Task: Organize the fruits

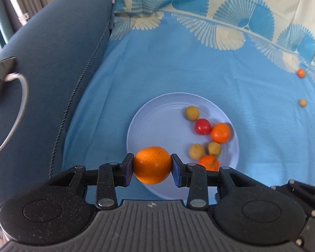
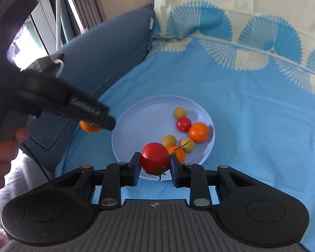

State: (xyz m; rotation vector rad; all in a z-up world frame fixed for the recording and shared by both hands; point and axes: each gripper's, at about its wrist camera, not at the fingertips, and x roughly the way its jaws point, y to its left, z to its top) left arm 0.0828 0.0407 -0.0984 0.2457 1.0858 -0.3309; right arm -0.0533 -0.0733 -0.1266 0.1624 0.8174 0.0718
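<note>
Left wrist view, left to right. Dark blue padded armrest [image 1: 52, 67] with corded seam, at far left. Left gripper [image 1: 152, 166], black with blue pads, clamped on a round orange mandarin with pitted skin [image 1: 152, 164]; the fruit sits squarely between both pads, above the near left rim of the plate. Pale blue round plastic plate [image 1: 157, 126] on a light blue cloth with cream fan pattern [image 1: 199, 73]. On the plate, right half: three small tan rough-skinned round fruits [image 1: 192, 113], one small smooth red tomato [image 1: 202, 126], two small orange mandarins [image 1: 220, 132], clustered, some touching. On the cloth far right, well apart from the plate: one small orange fruit [image 1: 301, 73] and one small tan fruit [image 1: 302, 103].

Right wrist view, left to right. A hand [image 2: 2, 153] on the left gripper's handle. Right gripper [image 2: 155, 166], same build, clamped on a smooth red tomato with green calyx [image 2: 155, 157] at its underside, held over the plate's near rim.
</note>
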